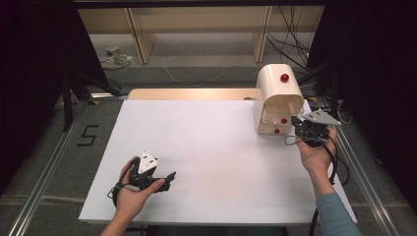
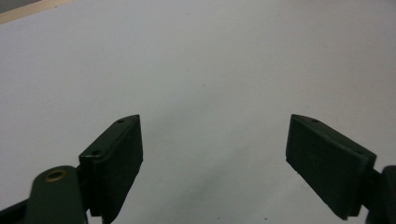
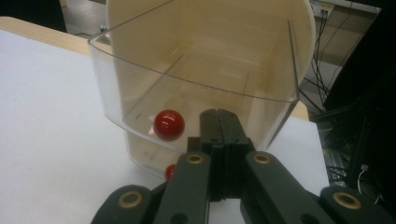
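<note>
- White board [image 1: 216,157] covers the tabletop, with a strip of pale wood at its far edge and dark curtains to either side; wooden shelving and loose cables lie on the floor beyond.
- At the far right corner of the board stands a cream drawer cabinet [image 1: 278,91] with a rounded top and a red knob on its upper front.
- Its clear plastic drawer [image 3: 196,88] is pulled open toward the person; a red knob [image 3: 169,125] sits on the drawer's front wall, and another red knob shows just below it.
- The right gripper [image 3: 219,122] is at the front of that drawer, just right of the knob, its jaws pressed flat together with nothing between them. Whether the tips touch the drawer wall cannot be told.
- The left gripper [image 1: 169,176] is held low over the near left part of the board, well apart from the cabinet, jaws spread wide over bare white surface.
</note>
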The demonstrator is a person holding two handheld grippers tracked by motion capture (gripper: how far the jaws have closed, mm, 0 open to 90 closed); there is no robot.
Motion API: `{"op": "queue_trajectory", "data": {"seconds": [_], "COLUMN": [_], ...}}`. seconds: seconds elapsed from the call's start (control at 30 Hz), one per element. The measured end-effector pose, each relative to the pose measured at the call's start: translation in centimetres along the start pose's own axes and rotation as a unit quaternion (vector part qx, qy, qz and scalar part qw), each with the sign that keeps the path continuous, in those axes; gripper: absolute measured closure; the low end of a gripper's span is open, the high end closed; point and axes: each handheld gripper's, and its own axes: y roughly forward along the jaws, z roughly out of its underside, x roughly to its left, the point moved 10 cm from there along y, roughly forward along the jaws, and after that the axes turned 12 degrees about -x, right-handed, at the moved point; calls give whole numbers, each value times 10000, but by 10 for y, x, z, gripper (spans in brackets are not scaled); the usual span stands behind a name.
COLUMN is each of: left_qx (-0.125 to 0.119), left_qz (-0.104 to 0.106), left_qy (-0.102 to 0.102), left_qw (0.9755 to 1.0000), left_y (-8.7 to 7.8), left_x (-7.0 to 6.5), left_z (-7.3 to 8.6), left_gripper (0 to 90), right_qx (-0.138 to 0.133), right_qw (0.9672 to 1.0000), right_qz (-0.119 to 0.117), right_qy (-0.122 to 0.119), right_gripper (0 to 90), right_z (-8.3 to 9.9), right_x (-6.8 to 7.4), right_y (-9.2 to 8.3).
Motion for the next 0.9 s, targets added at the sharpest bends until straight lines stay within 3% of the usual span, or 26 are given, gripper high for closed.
{"op": "queue_trajectory", "data": {"seconds": [0.9], "left_qx": [18], "left_qz": [1], "left_qy": [20], "left_qw": [10000], "left_y": [1], "left_x": [0], "left_z": [0], "left_gripper": [190], "right_qx": [10], "right_qw": [9999], "right_qz": [75], "right_qy": [76], "right_gripper": [900], "right_z": [-1], "right_x": [-3], "right_y": [5]}}
